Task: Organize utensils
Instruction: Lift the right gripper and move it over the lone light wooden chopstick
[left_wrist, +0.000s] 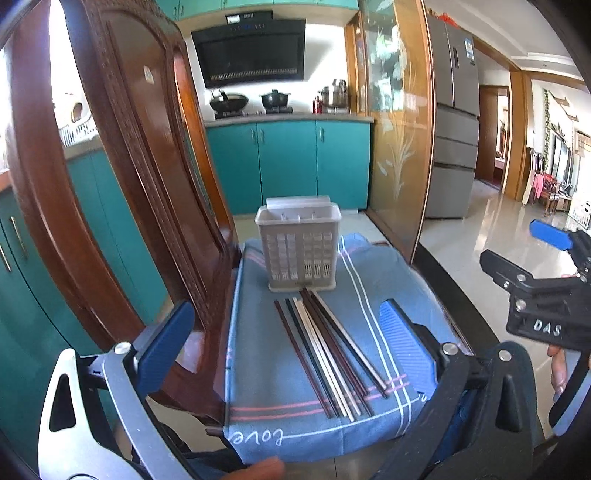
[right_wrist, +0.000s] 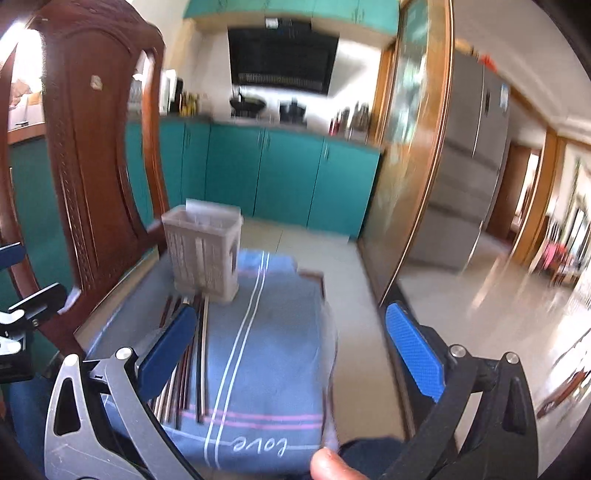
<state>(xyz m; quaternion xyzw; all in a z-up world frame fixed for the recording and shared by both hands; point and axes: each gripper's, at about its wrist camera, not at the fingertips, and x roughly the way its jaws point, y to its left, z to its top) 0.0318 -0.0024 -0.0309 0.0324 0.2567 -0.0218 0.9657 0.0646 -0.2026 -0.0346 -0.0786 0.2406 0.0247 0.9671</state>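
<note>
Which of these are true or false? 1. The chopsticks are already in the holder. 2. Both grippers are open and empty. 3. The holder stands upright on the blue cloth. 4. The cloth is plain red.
1. False: the chopsticks lie flat on the cloth, in front of the holder.
2. True: the left gripper and the right gripper hold nothing.
3. True.
4. False: it is blue with white and pink stripes.
</note>
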